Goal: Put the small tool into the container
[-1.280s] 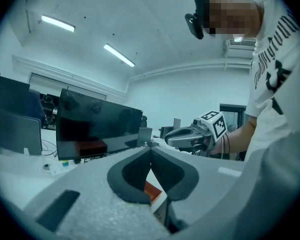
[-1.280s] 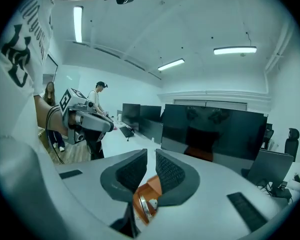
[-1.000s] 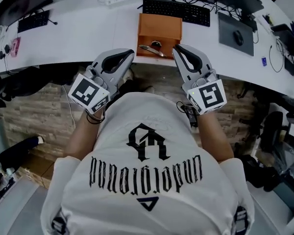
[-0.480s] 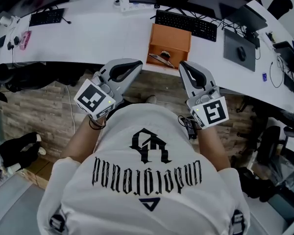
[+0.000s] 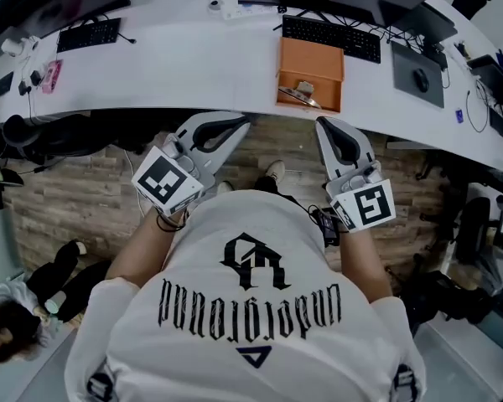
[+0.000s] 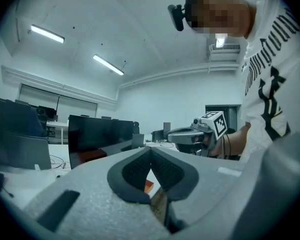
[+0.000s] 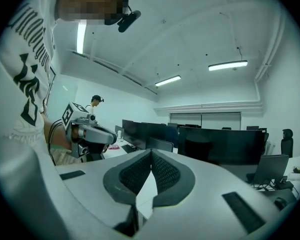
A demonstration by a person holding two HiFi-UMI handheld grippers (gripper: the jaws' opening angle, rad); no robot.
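Both your grippers are clenched on nothing; the tool [image 5: 300, 99] lies in the open container [image 5: 312, 57].

Head view: your left gripper [image 5: 241, 124] and right gripper [image 5: 324, 124] are up in front of your chest. Their tips sit just short of the desk [image 5: 193, 69] near edge, over the floor [image 5: 75, 199]. The container sits right at that edge, beyond the tips and between them, nearer the right one. A keyboard [image 5: 331, 36] is just behind it. A wide white stretch of desk runs left of the container, and there's open air between the two grippers. Only this view shows the tool and the whole container; it doesn't show the pads.

Left gripper view: the left gripper [image 6: 151, 151] has its pads meeting at the tip with nothing between them. An orange sliver shows through the gap below the pads; you can't tell more from here. The right gripper [image 6: 187, 134] is level with it and well apart. A monitor [image 6: 97, 131] is ahead.

Right gripper view: the right gripper [image 7: 151, 154] has its jaws together and empty. The left gripper [image 7: 92, 134] is off to the side at about the same height. A row of monitors [image 7: 215, 144] is ahead. A second person [image 7: 95, 101] stands far back, seen in this view only. Neither tool nor container shows here.
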